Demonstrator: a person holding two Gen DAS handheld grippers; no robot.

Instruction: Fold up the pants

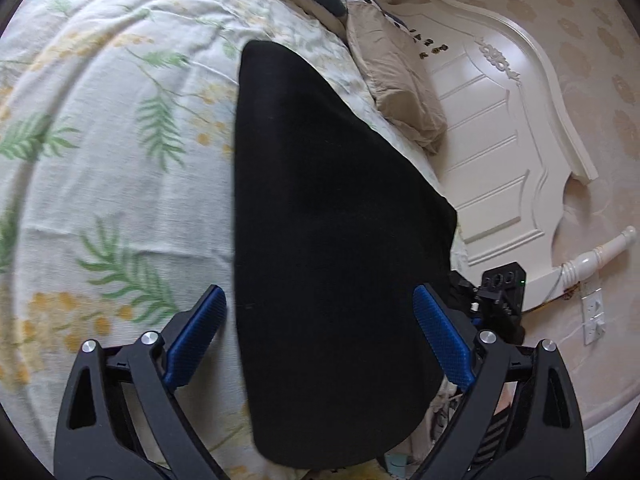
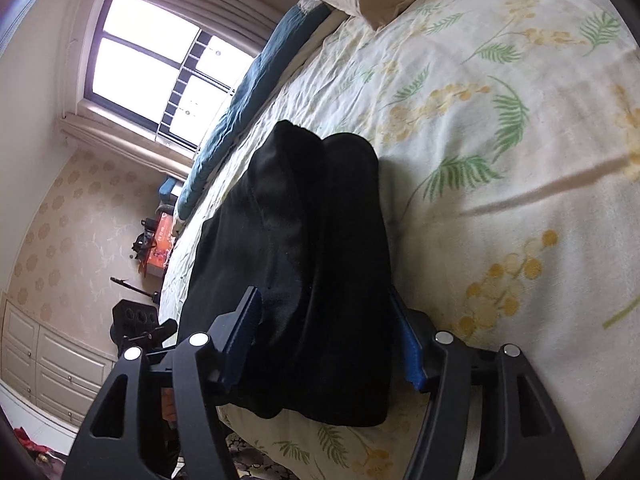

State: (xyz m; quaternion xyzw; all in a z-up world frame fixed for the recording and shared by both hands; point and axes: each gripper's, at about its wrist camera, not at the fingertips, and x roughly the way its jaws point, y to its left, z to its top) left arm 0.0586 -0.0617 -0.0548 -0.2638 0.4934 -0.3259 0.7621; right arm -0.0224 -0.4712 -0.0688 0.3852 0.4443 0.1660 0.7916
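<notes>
Straddling the near end of the black pants (image 2: 316,264), the right gripper (image 2: 328,336) has its jaws parted and still widening, the pads flanking the thick folded stack without clamping it, so a careless withdrawal may snag the top layer and undo the fold. The left gripper (image 1: 320,336) is likewise spread wide, holding nothing, with the pants lying flat between its fingers on the floral bedspread (image 1: 100,168). Farther off, the pants run toward the pillow (image 1: 396,92); any drag could skew them.
</notes>
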